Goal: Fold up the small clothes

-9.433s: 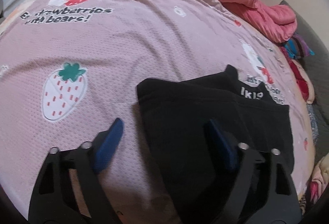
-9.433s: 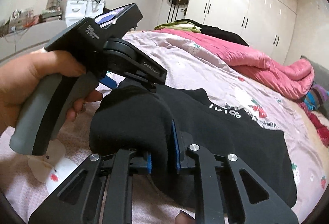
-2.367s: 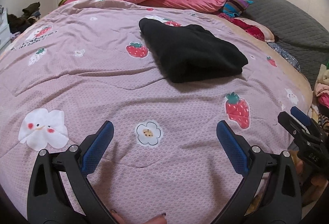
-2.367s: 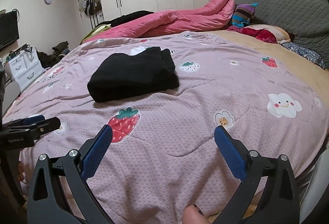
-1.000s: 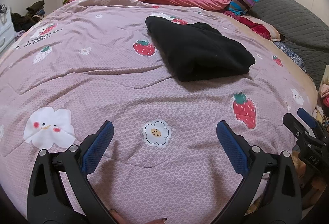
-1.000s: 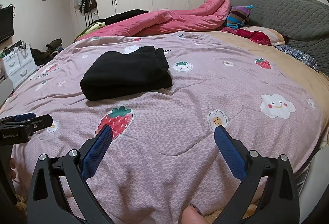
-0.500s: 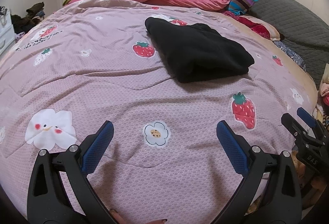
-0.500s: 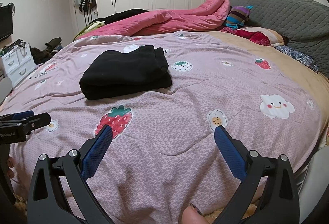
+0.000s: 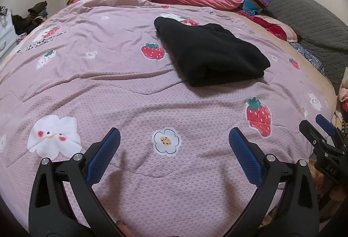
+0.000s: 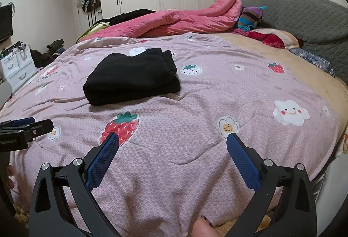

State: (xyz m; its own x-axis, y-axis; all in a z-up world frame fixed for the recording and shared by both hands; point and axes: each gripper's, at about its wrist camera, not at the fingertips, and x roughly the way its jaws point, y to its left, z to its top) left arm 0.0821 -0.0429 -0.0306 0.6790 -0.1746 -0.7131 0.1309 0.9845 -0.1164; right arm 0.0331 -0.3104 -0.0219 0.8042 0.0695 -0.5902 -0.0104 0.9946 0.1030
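Folded black garment [image 9: 208, 54] lying mid-quilt [image 9: 130, 93], well apart from both tools, left gripper [image 9: 174, 139] hovering near the bed's edge, gaping wide, right gripper [image 10: 173, 143] likewise gaping, gripping nothing.

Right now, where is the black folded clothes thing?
The folded black garment lies on the pink strawberry quilt, mid-bed. It is left of centre in the right wrist view, right of centre in the left, beyond both open grippers and before the rumpled pink blanket.

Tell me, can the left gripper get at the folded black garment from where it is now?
Probably yes. The left gripper is open and empty, and only bare bedspread lies between it and the black garment, though it would need to move forward.
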